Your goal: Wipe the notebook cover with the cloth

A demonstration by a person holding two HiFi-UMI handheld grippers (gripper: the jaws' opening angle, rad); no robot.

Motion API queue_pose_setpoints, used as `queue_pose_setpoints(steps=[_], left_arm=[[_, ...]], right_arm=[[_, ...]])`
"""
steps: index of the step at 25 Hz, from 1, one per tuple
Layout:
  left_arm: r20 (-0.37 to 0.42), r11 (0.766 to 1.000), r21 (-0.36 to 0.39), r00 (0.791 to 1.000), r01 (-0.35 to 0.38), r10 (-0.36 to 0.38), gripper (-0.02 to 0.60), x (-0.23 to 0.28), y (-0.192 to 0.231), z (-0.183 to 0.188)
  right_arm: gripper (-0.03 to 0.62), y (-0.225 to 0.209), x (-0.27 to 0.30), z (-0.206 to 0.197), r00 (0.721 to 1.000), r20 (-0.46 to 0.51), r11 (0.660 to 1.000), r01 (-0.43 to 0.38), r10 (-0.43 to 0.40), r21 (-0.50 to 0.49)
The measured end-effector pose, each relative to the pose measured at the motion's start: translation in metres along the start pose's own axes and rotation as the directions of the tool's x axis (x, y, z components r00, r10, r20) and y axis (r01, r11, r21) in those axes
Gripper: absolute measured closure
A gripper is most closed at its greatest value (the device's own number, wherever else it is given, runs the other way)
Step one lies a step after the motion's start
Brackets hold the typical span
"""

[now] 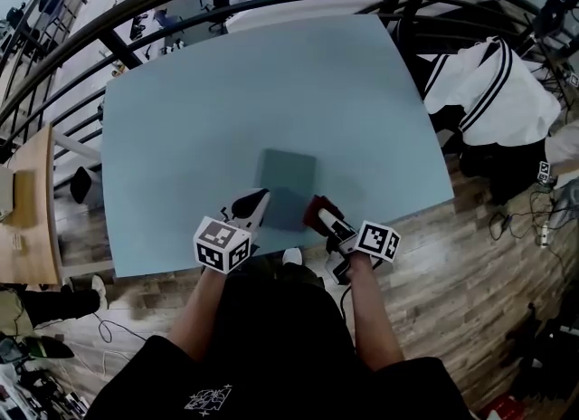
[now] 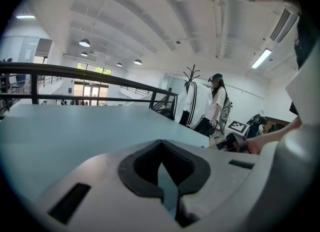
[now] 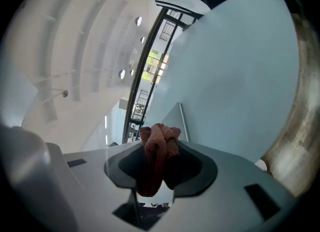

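table [image 1: 226, 92] wide beyond notebook [image 1: 287, 187]

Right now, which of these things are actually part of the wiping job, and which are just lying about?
Part of the job:
- notebook
- red cloth, held in the jaws of the right gripper
- left gripper, at the notebook's near corner
- table under the notebook

Just lying about:
- white striped jacket
- black railing
- wooden desk
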State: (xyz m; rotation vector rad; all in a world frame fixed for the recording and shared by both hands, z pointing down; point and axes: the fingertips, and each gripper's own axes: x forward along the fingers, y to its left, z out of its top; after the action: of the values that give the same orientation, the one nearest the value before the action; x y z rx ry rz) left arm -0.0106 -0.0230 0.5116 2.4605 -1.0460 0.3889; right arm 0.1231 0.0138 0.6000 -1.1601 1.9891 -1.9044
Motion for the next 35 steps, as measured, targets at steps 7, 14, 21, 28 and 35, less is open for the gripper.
queue_pose_setpoints(steps=[7, 14, 21, 28, 35], left_arm=[[0.035, 1.0, 0.019, 0.999, 0.025, -0.026, 0.591, -0.008, 0.006, 0.026], [0.063, 0.996, 0.07, 0.997, 0.045, -0.05, 0.591, -0.023, 0.008, 0.064], [0.123, 0.993, 0.107, 0.99, 0.056, -0.069, 0.591, -0.044, 0.011, 0.104], [0.18, 0.991, 0.123, 0.98, 0.059, -0.081, 0.591, -0.061, 0.018, 0.132], [0.235, 0.982, 0.173, 0.965, 0.075, -0.115, 0.591, -0.072, 0.012, 0.165]], right_arm=[[0.445, 0.055, -0.005, 0.034, 0.991, 0.108, 0.992, -0.06, 0.073, -0.114], [0.445, 0.108, -0.011, 0.058, 0.975, 0.201, 0.961, -0.035, 0.094, -0.276], [0.445, 0.164, -0.022, 0.079, 0.949, 0.301, 0.888, 0.053, 0.099, -0.457], [0.447, 0.21, -0.033, 0.089, 0.921, 0.373, 0.803, 0.136, 0.114, -0.58], [0.447, 0.235, -0.048, 0.095, 0.893, 0.436, 0.732, 0.223, 0.112, -0.644]])
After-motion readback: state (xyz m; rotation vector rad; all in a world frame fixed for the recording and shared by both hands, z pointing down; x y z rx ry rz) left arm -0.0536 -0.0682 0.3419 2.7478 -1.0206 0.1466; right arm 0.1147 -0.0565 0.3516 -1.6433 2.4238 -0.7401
